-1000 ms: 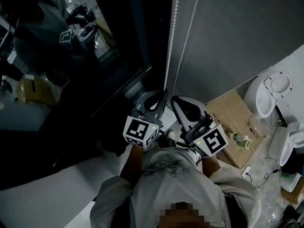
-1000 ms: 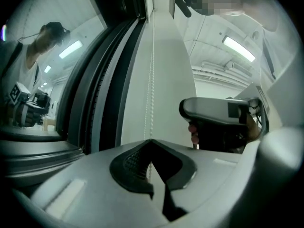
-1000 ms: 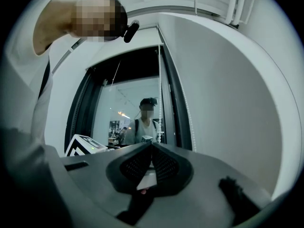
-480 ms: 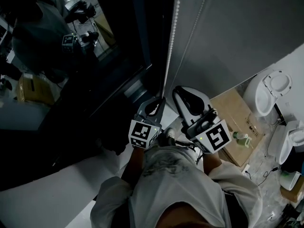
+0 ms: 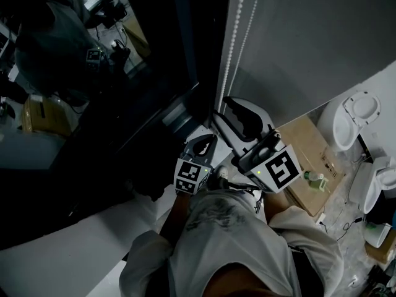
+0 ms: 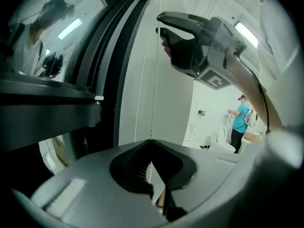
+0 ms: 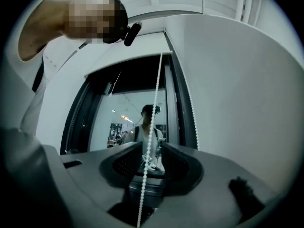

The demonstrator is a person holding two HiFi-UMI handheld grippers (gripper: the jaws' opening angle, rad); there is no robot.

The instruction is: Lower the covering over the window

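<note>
Bead chain (image 7: 152, 118): hangs upright
Left gripper (image 6: 152, 144): jaws clamped on it
Right gripper (image 7: 151, 148): jaws just opening, chain loose between them

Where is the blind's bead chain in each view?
Head view: bead chain at top centre, slanting.
Left gripper view: bead chain upright at centre.
Right gripper view: bead chain from centre to bottom edge.
Shared landmark: the grey blind, right of it.
</note>
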